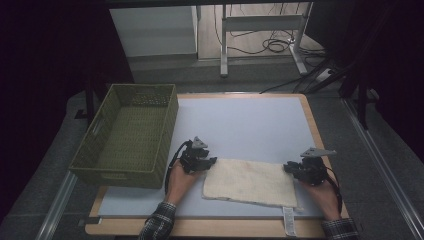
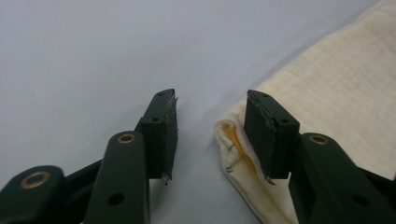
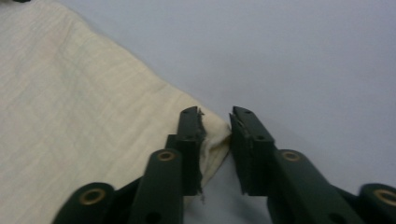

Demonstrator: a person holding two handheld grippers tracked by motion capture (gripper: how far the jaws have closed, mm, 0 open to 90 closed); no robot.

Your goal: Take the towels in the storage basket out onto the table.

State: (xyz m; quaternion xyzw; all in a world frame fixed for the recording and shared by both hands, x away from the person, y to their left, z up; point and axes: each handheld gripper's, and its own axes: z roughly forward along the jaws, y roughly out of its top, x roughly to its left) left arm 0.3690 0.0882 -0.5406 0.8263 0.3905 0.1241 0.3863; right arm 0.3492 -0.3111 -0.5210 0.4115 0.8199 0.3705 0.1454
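Observation:
A cream cloth (image 1: 250, 182) lies folded into a rectangle on the pale grey table mat (image 1: 240, 120), near the front. My left gripper (image 1: 210, 162) sits at the cloth's far left corner. In the left gripper view its jaws (image 2: 212, 107) stand apart, and the cloth's folded corner (image 2: 233, 149) lies loose beside the right jaw. My right gripper (image 1: 289, 167) is at the far right corner. In the right gripper view its jaws (image 3: 217, 121) are close together, with the bunched cloth corner (image 3: 215, 133) pinched between them. The remaining cloth (image 3: 70, 102) spreads to the left.
A green woven basket (image 1: 120, 177) stands on the table's left side, close to my left hand. A white label (image 1: 289, 220) hangs from the cloth's near right corner over the wooden table edge. Bare mat stretches behind the cloth.

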